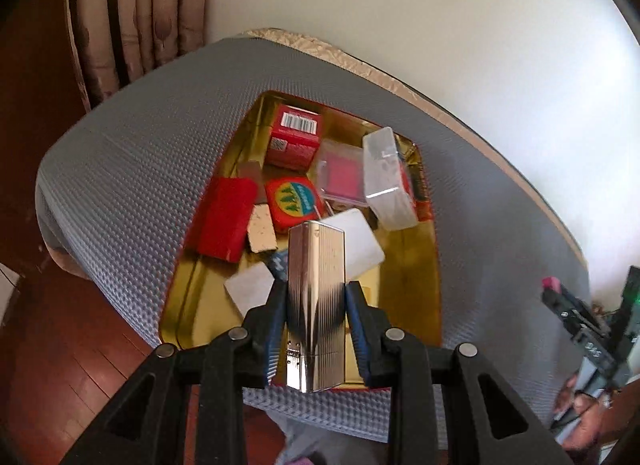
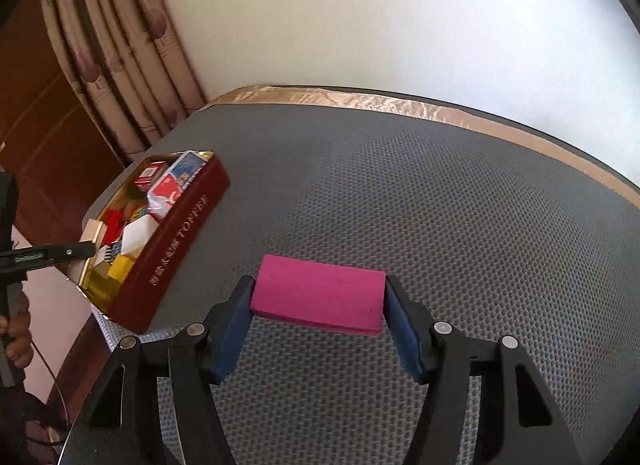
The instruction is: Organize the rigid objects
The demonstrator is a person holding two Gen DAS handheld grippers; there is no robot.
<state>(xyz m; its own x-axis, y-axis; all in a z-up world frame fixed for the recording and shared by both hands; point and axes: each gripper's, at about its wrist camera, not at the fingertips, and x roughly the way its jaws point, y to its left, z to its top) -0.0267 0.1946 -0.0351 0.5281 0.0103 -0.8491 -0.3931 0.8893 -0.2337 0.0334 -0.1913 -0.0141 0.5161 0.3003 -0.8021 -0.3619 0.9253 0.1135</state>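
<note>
- Closest in, the left gripper (image 1: 316,293) pinches a ribbed silver metal case (image 1: 316,285) between its blue pads, holding it upright over the near part of an open tin (image 1: 400,265); a small hinge shows at the case's lower end.
- Meanwhile the right gripper (image 2: 318,297) clamps a magenta block (image 2: 318,293) crosswise by its two short ends, above the grey honeycomb mat (image 2: 460,225), well apart from the tin (image 2: 176,241).
- Writing: the tin's dark red side wall reads "TOFFEE" in gold, with a row of Chinese characters beside it that is too small to read.
- Inside the gold-lined tin lie a red box with a white barcode label (image 1: 296,137), a round-cornered red tin with a blue-and-yellow tree emblem (image 1: 294,201), a flat red box (image 1: 224,221), a clear plastic case (image 1: 388,177), a clear case with red contents (image 1: 340,177), and white blocks (image 1: 352,241).
- Crowding: these pieces overlap and fill the tin's far half, directly beyond the silver case.
- Further out, patterned curtains (image 1: 120,25), a white wall (image 1: 440,25), and wooden flooring (image 1: 60,325) surround the mat-covered surface.
- A person's hand (image 1: 584,413) grips the right tool's handle at the left view's edge.
</note>
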